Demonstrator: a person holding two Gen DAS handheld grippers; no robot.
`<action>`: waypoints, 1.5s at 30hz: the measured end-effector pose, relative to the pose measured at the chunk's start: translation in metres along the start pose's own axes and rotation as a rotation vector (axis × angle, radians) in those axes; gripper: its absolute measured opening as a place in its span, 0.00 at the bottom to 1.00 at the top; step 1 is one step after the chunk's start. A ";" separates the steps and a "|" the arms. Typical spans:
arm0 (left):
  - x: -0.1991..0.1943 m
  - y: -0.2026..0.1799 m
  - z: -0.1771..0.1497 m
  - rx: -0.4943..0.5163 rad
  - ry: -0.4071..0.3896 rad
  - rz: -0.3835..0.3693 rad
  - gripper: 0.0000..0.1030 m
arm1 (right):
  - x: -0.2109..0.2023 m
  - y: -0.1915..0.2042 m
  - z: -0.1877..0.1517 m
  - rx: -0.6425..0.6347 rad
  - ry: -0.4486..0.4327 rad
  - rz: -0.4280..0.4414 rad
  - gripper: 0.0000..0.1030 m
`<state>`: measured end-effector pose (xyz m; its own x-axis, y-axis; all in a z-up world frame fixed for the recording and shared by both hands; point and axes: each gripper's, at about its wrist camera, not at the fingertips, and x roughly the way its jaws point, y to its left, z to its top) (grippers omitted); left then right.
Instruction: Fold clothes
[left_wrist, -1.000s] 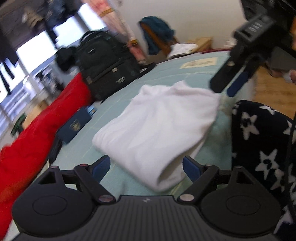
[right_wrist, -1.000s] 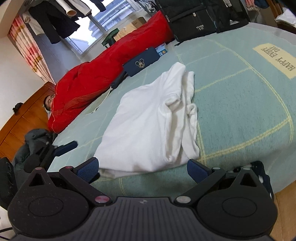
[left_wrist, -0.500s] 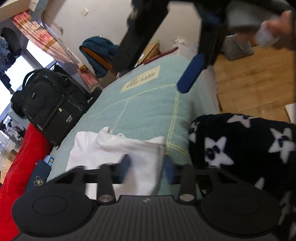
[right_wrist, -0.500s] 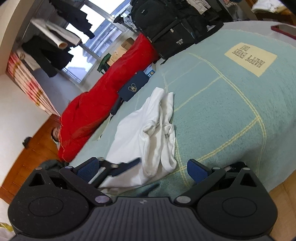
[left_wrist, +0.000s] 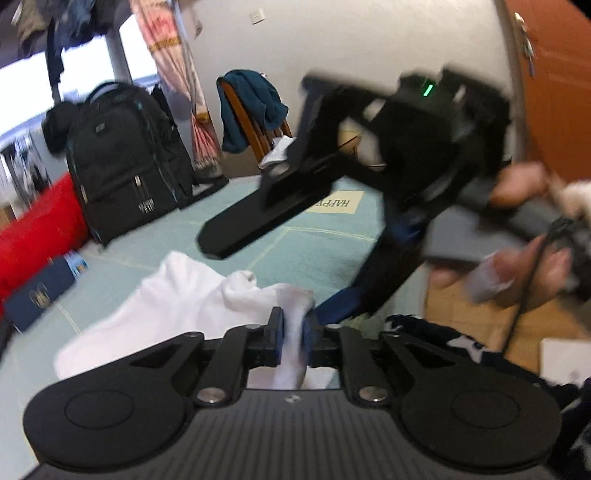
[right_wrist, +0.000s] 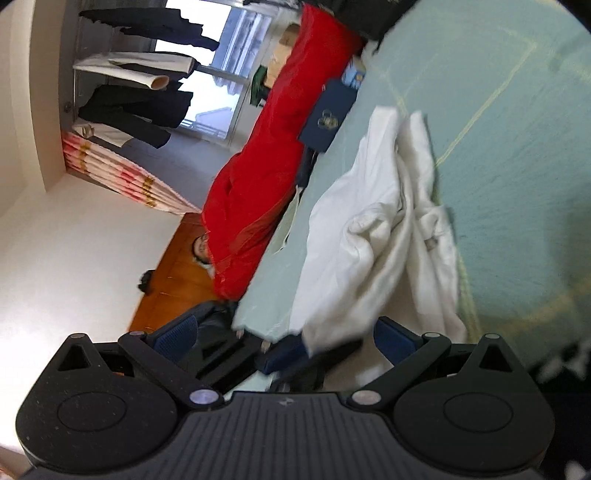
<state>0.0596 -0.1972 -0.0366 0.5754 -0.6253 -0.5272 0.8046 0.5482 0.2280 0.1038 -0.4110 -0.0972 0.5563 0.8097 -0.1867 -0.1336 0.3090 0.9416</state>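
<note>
A white garment lies crumpled on the pale green bed cover. In the left wrist view my left gripper is shut on the garment's near edge, with white cloth bunched between its blue pads. My right gripper hovers just above and beyond it, jaws wide apart, held by a person's hand. The right wrist view is rolled sideways. There the right gripper is open, and the garment spreads ahead of it. The garment's pinched corner and the left gripper sit low between the right pads without touching them.
A black backpack stands at the far side of the bed. A red quilt and a navy box lie along one edge. A chair draped in teal cloth stands behind. Dark star-patterned fabric and wooden floor are at the near right.
My left gripper closed on the garment's near edge and swung right. The right gripper rolled sideways and dropped close to the left one. The garment has bunched up.
</note>
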 end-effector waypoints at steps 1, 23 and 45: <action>-0.002 0.003 -0.002 -0.013 0.005 -0.005 0.16 | 0.006 -0.007 0.003 0.025 0.005 0.004 1.00; -0.049 0.058 -0.040 -0.243 0.099 0.199 0.47 | 0.024 0.000 -0.013 -0.152 -0.092 -0.288 0.13; -0.068 0.075 -0.054 -0.368 0.042 0.208 0.60 | 0.007 -0.016 0.028 -0.102 -0.068 -0.187 0.57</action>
<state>0.0731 -0.0839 -0.0277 0.7071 -0.4615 -0.5357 0.5618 0.8268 0.0293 0.1327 -0.4241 -0.1063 0.6325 0.6996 -0.3326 -0.1035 0.5019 0.8587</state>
